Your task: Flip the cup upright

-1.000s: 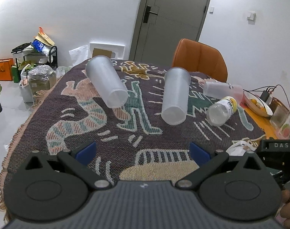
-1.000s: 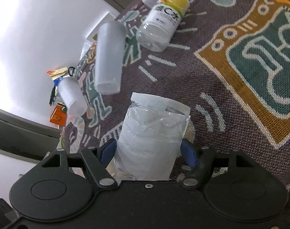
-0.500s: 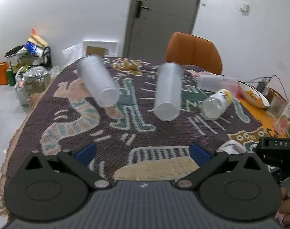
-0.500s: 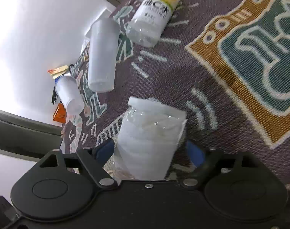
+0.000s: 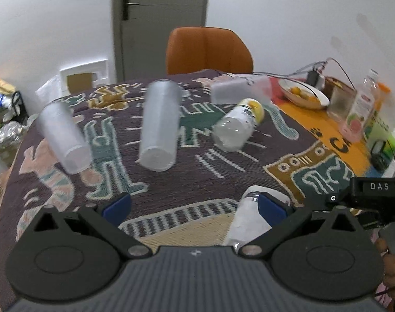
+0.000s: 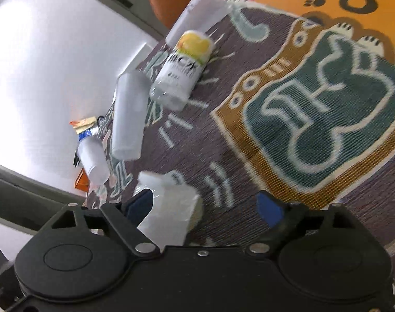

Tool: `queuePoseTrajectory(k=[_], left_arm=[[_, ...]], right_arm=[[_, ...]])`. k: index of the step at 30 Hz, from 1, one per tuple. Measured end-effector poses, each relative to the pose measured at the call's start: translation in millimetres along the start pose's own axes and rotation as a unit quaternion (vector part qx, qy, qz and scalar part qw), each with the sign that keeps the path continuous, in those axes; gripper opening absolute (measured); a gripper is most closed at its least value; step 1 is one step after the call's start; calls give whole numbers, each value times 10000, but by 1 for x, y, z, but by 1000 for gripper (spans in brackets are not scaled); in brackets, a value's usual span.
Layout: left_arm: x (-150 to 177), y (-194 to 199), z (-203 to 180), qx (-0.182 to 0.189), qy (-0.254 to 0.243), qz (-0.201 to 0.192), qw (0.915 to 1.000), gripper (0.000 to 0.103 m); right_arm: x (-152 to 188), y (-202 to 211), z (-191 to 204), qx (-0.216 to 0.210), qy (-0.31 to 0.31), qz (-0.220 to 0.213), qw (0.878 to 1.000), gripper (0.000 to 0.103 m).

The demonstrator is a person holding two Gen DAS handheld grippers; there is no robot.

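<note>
A clear plastic cup with a white paper wrap (image 6: 169,208) lies on the patterned tablecloth (image 6: 314,109), beside the left finger of my right gripper (image 6: 208,205), which is open and not clamping it. The same cup (image 5: 252,218) shows in the left wrist view next to the right finger of my left gripper (image 5: 195,205), which is open and empty. Two frosted tumblers (image 5: 159,127) (image 5: 63,137) lie on their sides farther back.
A yellow-capped clear bottle (image 5: 237,127) and a frosted container (image 5: 239,91) lie behind. A fruit bowl (image 5: 304,93), glass jar (image 5: 340,104) and bottles (image 5: 361,109) crowd the right edge. An orange chair (image 5: 208,49) stands at the far side.
My right gripper has opened and let go of the wrapped cup, which now sits off toward its left finger. The left gripper has swung right, bringing that cup into its view.
</note>
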State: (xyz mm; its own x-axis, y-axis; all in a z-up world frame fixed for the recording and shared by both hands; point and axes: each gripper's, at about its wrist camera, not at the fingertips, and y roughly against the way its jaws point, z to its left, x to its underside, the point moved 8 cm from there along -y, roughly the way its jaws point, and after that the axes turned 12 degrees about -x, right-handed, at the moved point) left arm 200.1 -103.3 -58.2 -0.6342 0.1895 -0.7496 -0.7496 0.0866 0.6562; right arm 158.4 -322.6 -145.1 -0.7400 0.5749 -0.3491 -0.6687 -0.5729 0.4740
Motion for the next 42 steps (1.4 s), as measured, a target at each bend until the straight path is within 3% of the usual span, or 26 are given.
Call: queuePoseTrajectory(k=[4,9,14,23,33,42], left_arm=[[-4,-6,-19,116,-428,144,9989,101],[-4,-15,-45,298,-1104,415,9926,101],[-3,-29,-65,344,-1515,666,9856,101],[-2,-53,-90,557,-1861,1175,9739,101],[11,-78,-102,557,-2226,1667,9589,100],[21,-95,-109,559,-2336,2095,9479,83]], right_arm=[[-2,3,-18,-38,71,-141,9999,71],[-6,6,-27,-215,369,-206,9989,64],[-11,7,-33,-276,656,-297,9970,52],[-1,6,-31,-431,1435,-403,9879,50],[0,12,-30,-592,1677,-550,9825,48],[-1,11,-31,-621,1643,-552,9829,48]])
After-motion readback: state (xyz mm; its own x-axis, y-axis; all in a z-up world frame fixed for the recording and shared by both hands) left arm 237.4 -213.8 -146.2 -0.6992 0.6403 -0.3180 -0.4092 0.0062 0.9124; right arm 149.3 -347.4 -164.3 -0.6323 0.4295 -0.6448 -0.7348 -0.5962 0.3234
